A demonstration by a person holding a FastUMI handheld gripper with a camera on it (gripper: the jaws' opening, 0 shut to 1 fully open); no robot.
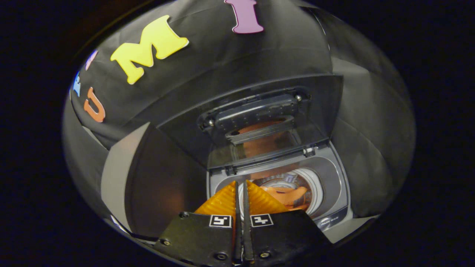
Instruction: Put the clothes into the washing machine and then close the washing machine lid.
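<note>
— Above the grey top-loading washing machine (336,178): gripper (241,185) status?
— Orange ribbed fingers (222,202) pressed together, holding nothing.
— Clothes?
— Orange garment (287,194) inside the drum, just beyond the fingertips. Dark hinged lid (256,111) stands raised.

Single fisheye camera rides on the gripper (241,185), looking forward and downward along its two orange ribbed fingers (222,202), positioned near and above the grey top-loading washing machine (334,185) with raised dark lid (259,111).
</note>
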